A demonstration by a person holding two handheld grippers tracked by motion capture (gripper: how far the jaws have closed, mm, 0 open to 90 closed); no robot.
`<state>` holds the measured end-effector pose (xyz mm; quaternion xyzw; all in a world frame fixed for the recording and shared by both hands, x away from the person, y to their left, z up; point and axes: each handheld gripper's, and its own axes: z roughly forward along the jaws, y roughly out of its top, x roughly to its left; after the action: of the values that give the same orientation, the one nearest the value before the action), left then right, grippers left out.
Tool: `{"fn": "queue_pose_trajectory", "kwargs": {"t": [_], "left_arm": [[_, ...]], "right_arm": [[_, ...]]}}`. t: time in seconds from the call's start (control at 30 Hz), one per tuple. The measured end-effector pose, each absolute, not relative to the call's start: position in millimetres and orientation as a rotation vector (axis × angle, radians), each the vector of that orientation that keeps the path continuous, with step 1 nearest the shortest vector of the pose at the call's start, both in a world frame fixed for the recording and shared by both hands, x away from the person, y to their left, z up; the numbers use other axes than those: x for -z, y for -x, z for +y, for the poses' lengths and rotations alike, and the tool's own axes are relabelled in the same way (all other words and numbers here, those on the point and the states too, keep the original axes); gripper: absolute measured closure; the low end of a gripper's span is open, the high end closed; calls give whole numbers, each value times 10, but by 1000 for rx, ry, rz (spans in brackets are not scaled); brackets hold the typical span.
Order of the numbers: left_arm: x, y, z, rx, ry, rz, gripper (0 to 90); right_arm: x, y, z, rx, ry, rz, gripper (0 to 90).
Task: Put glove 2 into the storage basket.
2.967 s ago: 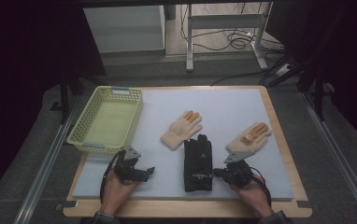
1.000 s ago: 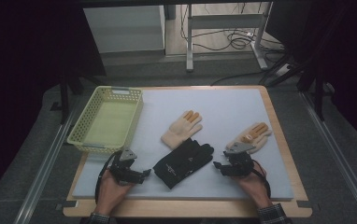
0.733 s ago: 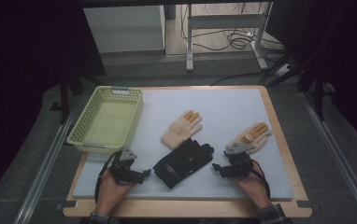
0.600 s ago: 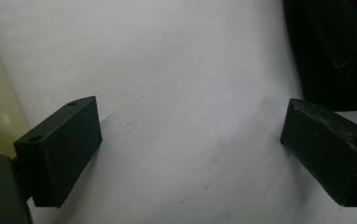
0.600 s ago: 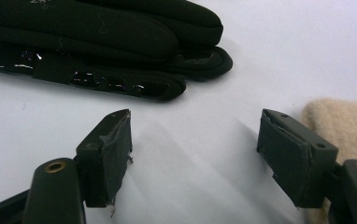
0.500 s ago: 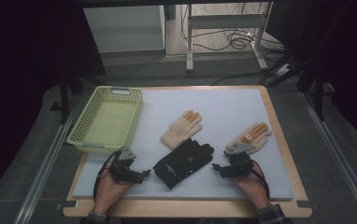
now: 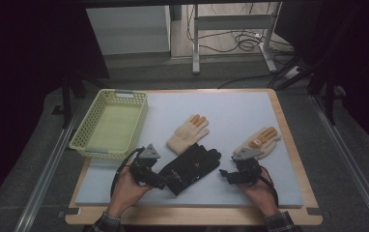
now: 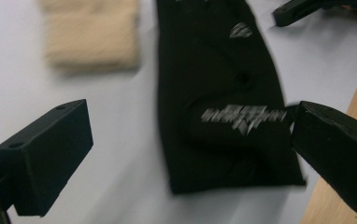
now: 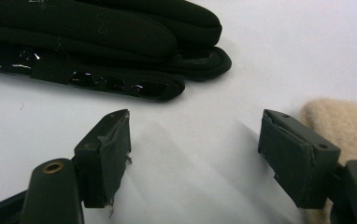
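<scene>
lying diagonally on the pale grey mat of the wooden counter (image 7: 289,145), the black fabric glove with printed logo (image 7: 191,167) sits between the two hands, cuff toward the near left, fingers toward the far right. left tool (image 7: 161,182) is at the glove's cuff corner in the high view, just beside it or touching, cannot tell which; in the left gripper view (image 8: 186,154) its jaws stand wide, have just been opening further, and the cuff end of the glove (image 8: 223,116) lies on the mat between them, pads not pressing on it. picture there is motion-blurred. right tool (image 7: 222,174) sits near the glove's fingertips, small gap of mat between; in the right gripper view (image 9: 195,149) jaws are wide apart, have just been opening, only bare mat between them, glove fingers (image 9: 120,37) lying just beyond the tips. two tan knit gloves with orange fingertips are on the mat: one (image 7: 188,133) just beyond the black glove, its cuff close to or touching the black one; the other (image 7: 260,141) right behind the right tool, also seen as a fuzzy tan edge (image 9: 345,126) beside the right jaw. pale green plastic mesh basket (image 7: 92,142) stands at the left far side, overhanging the mat edge, well apart from the black glove. person's hands (image 7: 127,191) grip each tool body from the near edge, plaid cuffs showing.
</scene>
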<state>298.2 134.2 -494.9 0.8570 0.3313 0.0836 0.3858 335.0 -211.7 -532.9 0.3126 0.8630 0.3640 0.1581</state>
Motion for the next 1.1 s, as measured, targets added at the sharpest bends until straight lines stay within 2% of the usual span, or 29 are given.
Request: {"fn": "queue_pose_trajectory", "kwargs": {"t": [0.23, 0.33, 0.43, 0.57, 0.83, 0.97, 1.0, 1.1], "left_arm": [[5041, -3133, 845, -188, -2268, 792, 0], [5113, -3187, 704, -232, -2325, 802, 0], [5220, -3246, 643, -251, -2372, 817, 0], [5321, -3246, 625, -165, -2369, 819, 0], [5327, -3146, 572, -210, -2409, 795, 6], [5260, -3102, 602, -232, -2400, 815, 188], [5249, -3086, 603, -233, -2397, 817, 289], [5226, -3038, 597, -265, -2394, 820, 470]], "right_arm": [[5329, -3350, -2117, -1040, -895, 2467, 249], [5329, -3350, -2117, -1040, -895, 2467, 249], [5329, -3350, -2117, -1039, -895, 2467, 248], [5330, -3350, -2117, -1040, -895, 2467, 248], [5330, -3349, -2117, -1039, -895, 2466, 247], [5330, -3349, -2116, -1038, -895, 2466, 247], [5331, -3350, -2116, -1039, -895, 2466, 246], [5330, -3349, -2117, -1038, -893, 2466, 246]]}}
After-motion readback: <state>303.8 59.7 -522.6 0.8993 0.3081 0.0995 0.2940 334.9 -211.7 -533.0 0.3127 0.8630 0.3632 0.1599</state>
